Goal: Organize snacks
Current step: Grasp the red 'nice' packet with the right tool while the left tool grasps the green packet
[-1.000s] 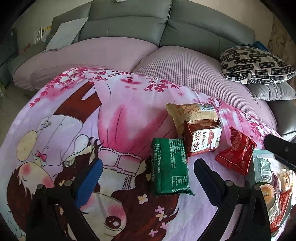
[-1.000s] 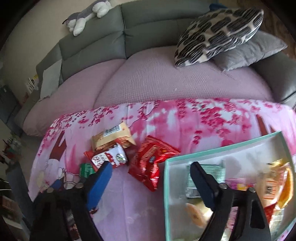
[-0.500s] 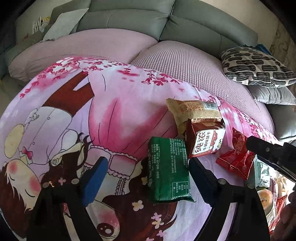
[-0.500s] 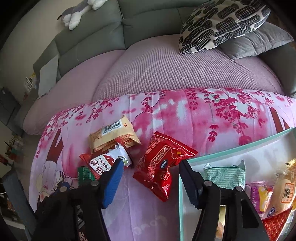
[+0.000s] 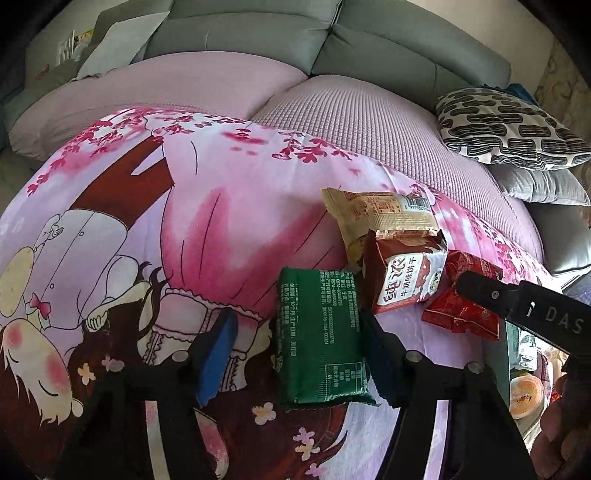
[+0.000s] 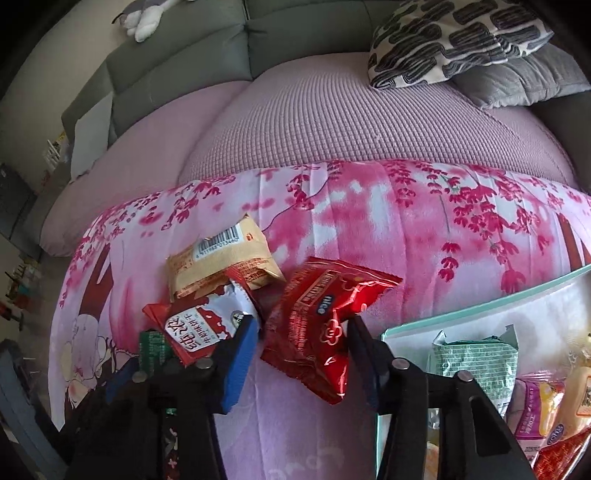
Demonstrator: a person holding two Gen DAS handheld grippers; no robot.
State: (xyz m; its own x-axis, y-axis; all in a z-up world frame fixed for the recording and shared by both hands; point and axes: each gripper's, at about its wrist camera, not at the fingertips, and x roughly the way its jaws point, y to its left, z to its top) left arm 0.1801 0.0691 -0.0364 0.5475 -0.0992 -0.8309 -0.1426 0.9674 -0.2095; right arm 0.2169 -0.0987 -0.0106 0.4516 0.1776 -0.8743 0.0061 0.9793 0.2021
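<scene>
A green packet [image 5: 321, 336] lies flat on the pink blanket between the fingers of my left gripper [image 5: 297, 314]. Its jaws are closing; the right finger is at the packet's edge and a gap remains at the blue left pad [image 5: 216, 354]. My right gripper [image 6: 302, 321] straddles a red packet [image 6: 317, 332], jaws closing, pads close to both sides without clearly pressing. A tan packet [image 6: 221, 266] and a red-and-white biscuit packet [image 6: 199, 332] overlap to the left. In the left wrist view the right gripper's finger [image 5: 517, 302] crosses the red packet [image 5: 465, 314].
A clear box with a teal rim [image 6: 443, 321] sits at the right, holding several snacks, among them a pale green packet [image 6: 476, 354]. A grey sofa with lilac seat covers lies behind, with a patterned pillow [image 6: 450, 37] and a plush toy [image 6: 144, 22].
Both pairs of jaws have narrowed. The right gripper came down and left from over the box to sit astride the red packet. The left gripper stayed over the green packet.
</scene>
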